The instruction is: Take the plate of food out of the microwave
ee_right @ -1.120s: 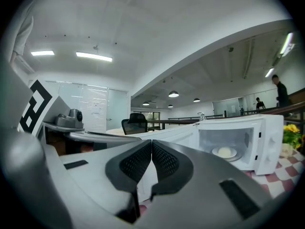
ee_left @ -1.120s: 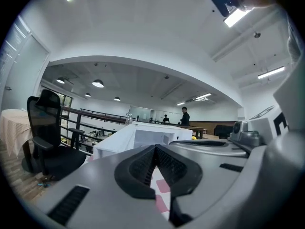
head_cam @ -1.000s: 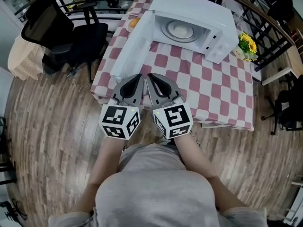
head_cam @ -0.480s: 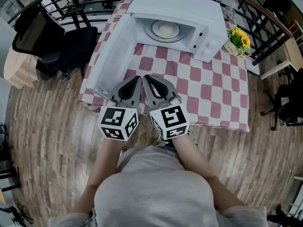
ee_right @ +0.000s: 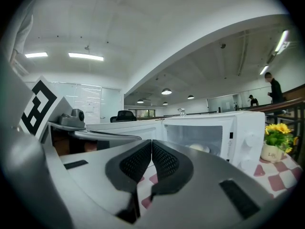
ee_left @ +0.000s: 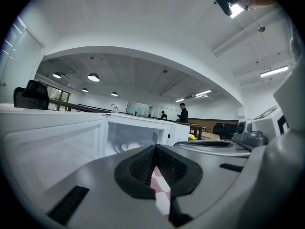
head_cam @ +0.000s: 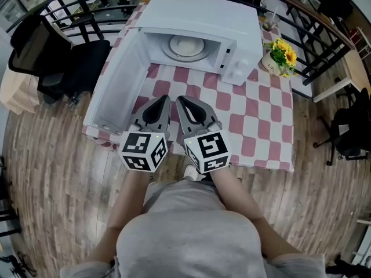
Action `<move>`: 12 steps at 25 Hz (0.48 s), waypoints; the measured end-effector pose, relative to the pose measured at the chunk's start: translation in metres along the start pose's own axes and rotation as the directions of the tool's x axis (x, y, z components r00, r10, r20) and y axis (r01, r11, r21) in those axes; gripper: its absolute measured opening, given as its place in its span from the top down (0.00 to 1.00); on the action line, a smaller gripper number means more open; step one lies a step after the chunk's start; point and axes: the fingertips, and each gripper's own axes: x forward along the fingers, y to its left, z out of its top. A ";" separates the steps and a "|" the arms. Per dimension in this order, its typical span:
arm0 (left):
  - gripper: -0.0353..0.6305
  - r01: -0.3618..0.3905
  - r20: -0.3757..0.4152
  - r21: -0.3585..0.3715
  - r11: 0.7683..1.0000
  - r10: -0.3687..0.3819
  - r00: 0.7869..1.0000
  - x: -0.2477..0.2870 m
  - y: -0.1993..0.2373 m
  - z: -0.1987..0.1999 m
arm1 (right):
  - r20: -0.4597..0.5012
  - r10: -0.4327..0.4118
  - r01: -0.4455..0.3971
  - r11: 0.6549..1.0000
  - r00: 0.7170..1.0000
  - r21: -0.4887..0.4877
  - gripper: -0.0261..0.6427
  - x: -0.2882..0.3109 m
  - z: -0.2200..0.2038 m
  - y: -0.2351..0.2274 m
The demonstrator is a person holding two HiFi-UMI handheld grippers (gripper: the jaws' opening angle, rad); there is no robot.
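Left hand-held gripper [head_cam: 164, 101]: we see its jaws pressed together with nothing between them, held over the near part of the table

Right hand-held gripper [head_cam: 181, 101]: its jaws are likewise closed on nothing; it sits just beside the left one, and both point toward the microwave

Plate of food [head_cam: 186, 47]: we find it inside the microwave cavity, a round plate with something pale on it, well apart from both grippers

Microwave [head_cam: 200, 16]: white, standing at the far side of the table, with its control panel and knobs on the right of the opening

Door [head_cam: 113, 86]: swung wide open to the left, its far end reaching out toward the table's near left corner

Table [head_cam: 255, 120]: covered with a red and white chequered cloth

Flowers [head_cam: 277, 54]: yellow blooms in a small white pot, just to the right of the microwave

Office chair [head_cam: 64, 57]: black, on the wooden floor [head_cam: 52, 172] to the left of the table

Background: in the left gripper view we make out a person [ee_left: 183, 112] standing far off behind the microwave
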 end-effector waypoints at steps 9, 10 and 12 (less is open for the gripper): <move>0.94 0.005 0.002 -0.005 1.000 -0.005 1.000 0.026 -0.017 0.000 | -0.006 -0.037 0.037 0.999 0.999 0.016 0.92 -0.012 -0.004 -0.037; 0.94 0.007 0.000 -0.006 1.000 -0.007 1.000 0.028 -0.018 -0.001 | -0.006 -0.041 0.041 0.999 0.999 0.017 0.92 -0.013 -0.004 -0.038; 0.94 0.009 -0.002 -0.010 1.000 -0.009 1.000 0.030 -0.019 -0.003 | -0.007 -0.046 0.046 0.999 0.999 0.016 0.92 -0.015 -0.005 -0.041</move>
